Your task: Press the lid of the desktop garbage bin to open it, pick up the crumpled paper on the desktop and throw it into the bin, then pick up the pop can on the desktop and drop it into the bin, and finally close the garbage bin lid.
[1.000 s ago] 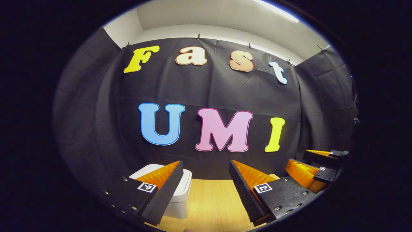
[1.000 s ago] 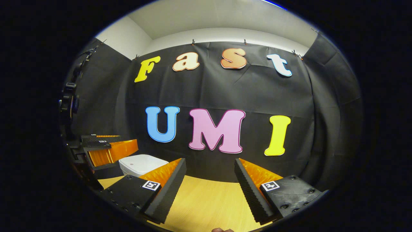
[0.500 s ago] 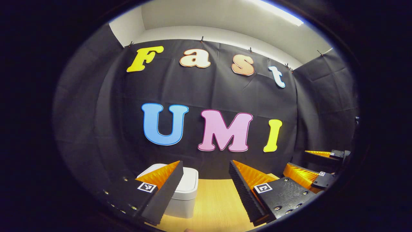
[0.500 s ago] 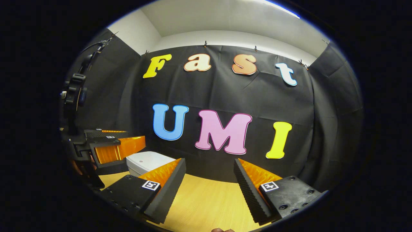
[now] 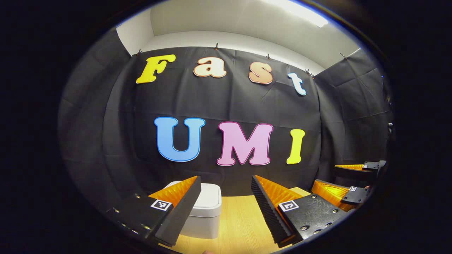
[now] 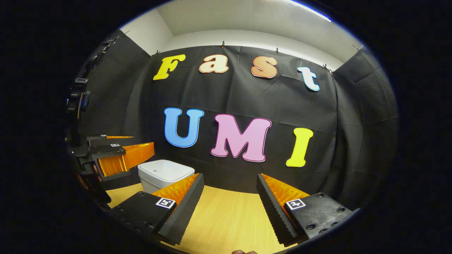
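Note:
A small white garbage bin (image 5: 206,211) with its lid down stands on the wooden desktop (image 5: 236,225), partly behind my left gripper's left finger. My left gripper (image 5: 226,211) is open and empty, held above the desk just right of the bin. In the right gripper view the same bin (image 6: 164,174) sits at the left with its flat lid shut. My right gripper (image 6: 229,211) is open with nothing between its fingers. The left gripper (image 6: 116,155) hangs beside the bin at the far left of that view, and the right gripper (image 5: 348,185) shows at the right edge of the left gripper view.
The wooden desktop (image 6: 226,222) runs back to the black cloth wall (image 6: 247,95) close behind the bin. A dark stand with a mounted device (image 6: 79,102) rises at the far left of the right gripper view.
Both views have drifted so the bin sits further right and shows more fully. The right gripper's view has tipped down a little. Both grippers stay open.

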